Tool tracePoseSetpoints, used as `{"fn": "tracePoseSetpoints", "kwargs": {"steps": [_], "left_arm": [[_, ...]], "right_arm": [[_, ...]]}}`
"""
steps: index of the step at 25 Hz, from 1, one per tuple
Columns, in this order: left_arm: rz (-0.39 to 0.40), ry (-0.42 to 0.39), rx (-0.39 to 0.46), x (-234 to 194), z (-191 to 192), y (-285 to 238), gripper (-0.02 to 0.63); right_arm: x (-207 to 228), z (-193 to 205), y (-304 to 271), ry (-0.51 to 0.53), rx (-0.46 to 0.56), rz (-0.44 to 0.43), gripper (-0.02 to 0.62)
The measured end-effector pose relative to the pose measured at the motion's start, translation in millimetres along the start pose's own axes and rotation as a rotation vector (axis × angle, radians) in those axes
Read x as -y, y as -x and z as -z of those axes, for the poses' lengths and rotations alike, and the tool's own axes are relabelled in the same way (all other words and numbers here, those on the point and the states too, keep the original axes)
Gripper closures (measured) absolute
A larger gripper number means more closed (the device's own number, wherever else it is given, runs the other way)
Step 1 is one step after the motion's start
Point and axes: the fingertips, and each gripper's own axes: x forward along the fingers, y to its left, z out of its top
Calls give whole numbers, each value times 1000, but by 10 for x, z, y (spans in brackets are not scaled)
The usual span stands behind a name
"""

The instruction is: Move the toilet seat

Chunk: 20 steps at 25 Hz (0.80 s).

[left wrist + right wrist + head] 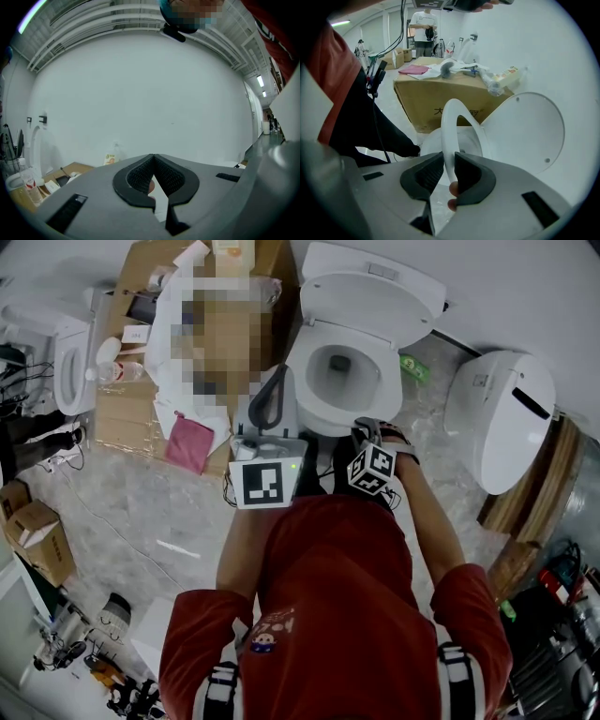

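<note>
The white toilet (pixel 342 371) stands straight ahead of me with its lid (pixel 375 282) tipped back against the wall. My right gripper (pixel 364 425) is at the bowl's front rim. In the right gripper view its jaws (pixel 450 176) are shut on the front edge of the white seat ring (pixel 451 126), which shows edge-on between the pads, with the lid (pixel 525 131) to the right and the bowl (pixel 429 145) behind. My left gripper (pixel 277 379) hangs beside the bowl's left side. In its own view it (pixel 153 159) is shut on nothing and faces a blank white wall.
A second white toilet (pixel 502 418) stands to the right, and a third (pixel 70 362) at the far left. Cardboard boxes (pixel 141 352) with bottles and a pink cloth (pixel 190 442) crowd the left of the bowl. A person (pixel 424 28) stands in the background.
</note>
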Motion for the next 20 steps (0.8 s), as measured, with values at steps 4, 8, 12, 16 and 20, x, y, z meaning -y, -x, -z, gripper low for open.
{"fn": "tracePoseSetpoints", "kwargs": {"steps": [4, 8, 12, 16, 20], "left_arm": [[-10, 2, -8, -44, 40, 36, 595], [-18, 1, -26, -80, 103, 65, 595], [-23, -1, -40, -116, 169, 85, 595], [-21, -2, -58, -111, 248, 113, 595], [-23, 2, -81, -121, 329, 151, 595]], "right_arm": [[-100, 30, -58, 8, -13, -20, 541], [-190, 58, -118, 7, -24, -48, 538], [-282, 77, -189, 6, -33, -78, 535], [-353, 102, -251, 2, -38, -96, 534], [-420, 118, -299, 6, -50, -118, 531]]}}
